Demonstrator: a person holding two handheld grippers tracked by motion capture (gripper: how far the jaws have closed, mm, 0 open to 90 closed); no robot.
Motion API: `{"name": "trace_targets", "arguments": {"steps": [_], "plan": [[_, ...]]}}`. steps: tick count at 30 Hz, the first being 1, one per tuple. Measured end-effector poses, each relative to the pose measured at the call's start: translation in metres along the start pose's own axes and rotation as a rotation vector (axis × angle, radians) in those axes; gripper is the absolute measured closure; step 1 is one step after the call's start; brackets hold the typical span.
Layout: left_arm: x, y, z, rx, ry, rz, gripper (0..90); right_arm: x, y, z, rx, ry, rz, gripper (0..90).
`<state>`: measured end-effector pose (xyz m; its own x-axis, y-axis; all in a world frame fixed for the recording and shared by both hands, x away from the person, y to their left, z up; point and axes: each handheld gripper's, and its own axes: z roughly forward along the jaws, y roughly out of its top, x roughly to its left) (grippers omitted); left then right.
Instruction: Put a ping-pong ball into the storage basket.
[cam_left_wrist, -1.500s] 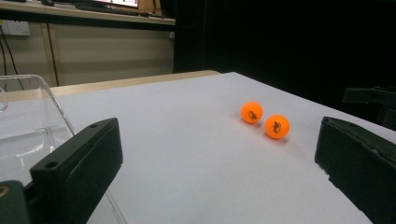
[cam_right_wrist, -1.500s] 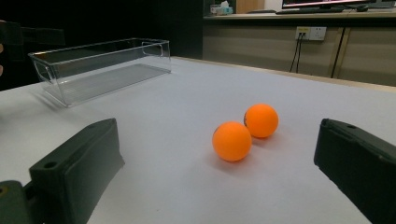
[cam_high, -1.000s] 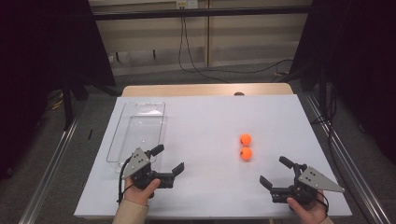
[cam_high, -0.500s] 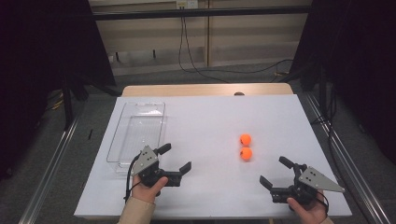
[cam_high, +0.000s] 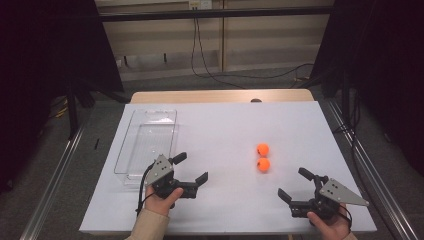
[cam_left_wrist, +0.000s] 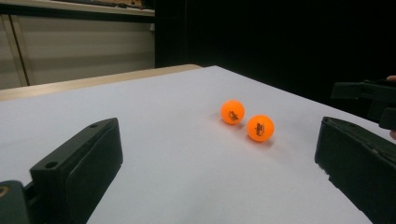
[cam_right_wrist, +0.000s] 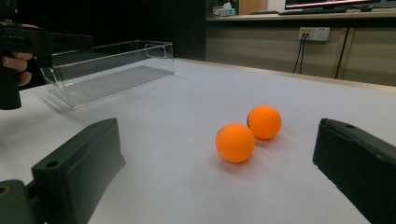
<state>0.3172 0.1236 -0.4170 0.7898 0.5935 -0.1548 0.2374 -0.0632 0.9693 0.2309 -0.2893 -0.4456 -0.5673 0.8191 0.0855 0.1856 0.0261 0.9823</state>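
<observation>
Nearest, at the counter's (cam_high: 225, 125) front edge: left gripper (cam_high: 191, 171) and right gripper (cam_high: 296, 184), matte black, jaws apart and empty, both angled inward, seemingly to approach the balls. Mid-counter: two smooth orange table-tennis balls (cam_high: 263, 157), close together, possibly touching. Far left: clear rectangular plastic tray (cam_high: 145, 145), empty, the likely receptacle.
</observation>
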Motion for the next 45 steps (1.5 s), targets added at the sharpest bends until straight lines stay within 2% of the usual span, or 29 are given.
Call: {"name": "trace_targets", "arguments": {"steps": [35, 45], "plan": [[-0.011, -0.001, 0.026, 0.035, -0.055, 0.022, 0.7, 0.0, 0.0, -0.001, 0.002, -0.001, 0.004, 0.7], [-0.014, 0.0, 0.033, 0.061, -0.056, 0.034, 0.7, -0.001, 0.0, -0.001, 0.004, -0.002, 0.005, 0.7]]}}
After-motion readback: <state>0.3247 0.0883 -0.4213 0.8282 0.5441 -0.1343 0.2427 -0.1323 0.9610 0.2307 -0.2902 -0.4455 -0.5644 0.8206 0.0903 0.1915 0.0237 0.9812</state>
